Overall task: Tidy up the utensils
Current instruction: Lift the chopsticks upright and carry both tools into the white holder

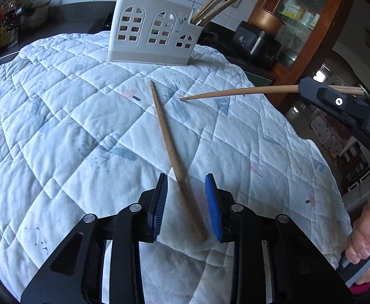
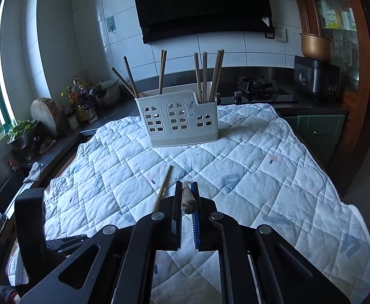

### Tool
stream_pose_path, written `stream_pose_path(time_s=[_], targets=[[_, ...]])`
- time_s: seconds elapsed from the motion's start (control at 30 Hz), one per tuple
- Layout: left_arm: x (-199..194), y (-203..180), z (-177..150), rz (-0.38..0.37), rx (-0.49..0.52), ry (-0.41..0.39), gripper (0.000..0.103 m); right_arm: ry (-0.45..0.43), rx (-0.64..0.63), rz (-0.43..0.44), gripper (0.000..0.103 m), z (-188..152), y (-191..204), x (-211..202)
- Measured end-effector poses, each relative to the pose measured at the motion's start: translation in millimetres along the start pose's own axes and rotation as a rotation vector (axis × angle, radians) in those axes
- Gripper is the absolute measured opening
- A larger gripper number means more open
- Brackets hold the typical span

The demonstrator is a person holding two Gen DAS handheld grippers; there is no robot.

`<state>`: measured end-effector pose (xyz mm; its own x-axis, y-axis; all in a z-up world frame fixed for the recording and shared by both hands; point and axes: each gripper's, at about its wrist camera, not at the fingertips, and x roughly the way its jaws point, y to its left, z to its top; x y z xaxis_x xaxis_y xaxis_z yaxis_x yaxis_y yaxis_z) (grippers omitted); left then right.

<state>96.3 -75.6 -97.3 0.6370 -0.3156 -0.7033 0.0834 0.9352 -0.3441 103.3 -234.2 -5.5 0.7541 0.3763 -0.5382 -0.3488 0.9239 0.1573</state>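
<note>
A wooden chopstick (image 1: 169,141) lies on the white quilted cloth (image 1: 71,116), pointing toward the cream utensil holder (image 1: 154,30). My left gripper (image 1: 187,178) is open and straddles its near end, with a gap on each side of the blue pads (image 1: 159,202). My right gripper (image 1: 309,90) comes in from the right, shut on a second chopstick (image 1: 238,93) held level above the cloth. In the right wrist view that chopstick (image 2: 187,200) shows end-on between the closed fingers of the right gripper (image 2: 187,185). The holder (image 2: 179,119) stands ahead with several chopsticks upright, and the lying chopstick (image 2: 163,190) is just to the left.
The cloth covers a table whose right edge (image 2: 336,195) drops off. Behind the holder are a gas stove (image 2: 258,86) and a black appliance (image 2: 316,76). Bottles (image 2: 78,98) and a round wooden board (image 2: 45,114) crowd the left counter. A person's hand (image 1: 364,230) shows at the right.
</note>
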Motion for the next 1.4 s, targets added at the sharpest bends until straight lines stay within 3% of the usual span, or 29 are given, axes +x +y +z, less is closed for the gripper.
stream_pose_path(time_s=[0.33,0.43,0.5,0.67,0.77,1.17,1.4], targets=[[19.7,-2.0,3.3,0.047,-0.052,0.023,0.024,-0.006,-0.006,0.014,0.007,2.4,-1.3,0.9],[21.2,-5.9,3.4,0.110,-0.029,0.021,0.010,-0.005,-0.002,0.014,0.007,2.5,-0.4,0.7],[19.7,-4.6,3.5,0.119,-0.036,0.017,0.009,-0.005,-0.004,0.013,0.007,3.0,-0.5,0.5],[4.3,-0.9,6.6,0.146,-0.020,-0.015,0.007,-0.015,-0.010,0.007,0.007,4.3,-0.4,-1.4],[-16.3,0.5,13.1,0.158,0.002,-0.076,0.006,-0.023,-0.014,0.006,0.007,7.4,-2.0,-5.8],[-67.5,8.6,61.4,0.092,0.069,-0.224,0.006,0.028,-0.081,0.045,0.007,50.6,1.2,-2.5],[-74.8,15.4,90.3,0.058,0.105,-0.223,0.006,0.045,-0.121,0.074,0.007,99.1,4.6,0.0]])
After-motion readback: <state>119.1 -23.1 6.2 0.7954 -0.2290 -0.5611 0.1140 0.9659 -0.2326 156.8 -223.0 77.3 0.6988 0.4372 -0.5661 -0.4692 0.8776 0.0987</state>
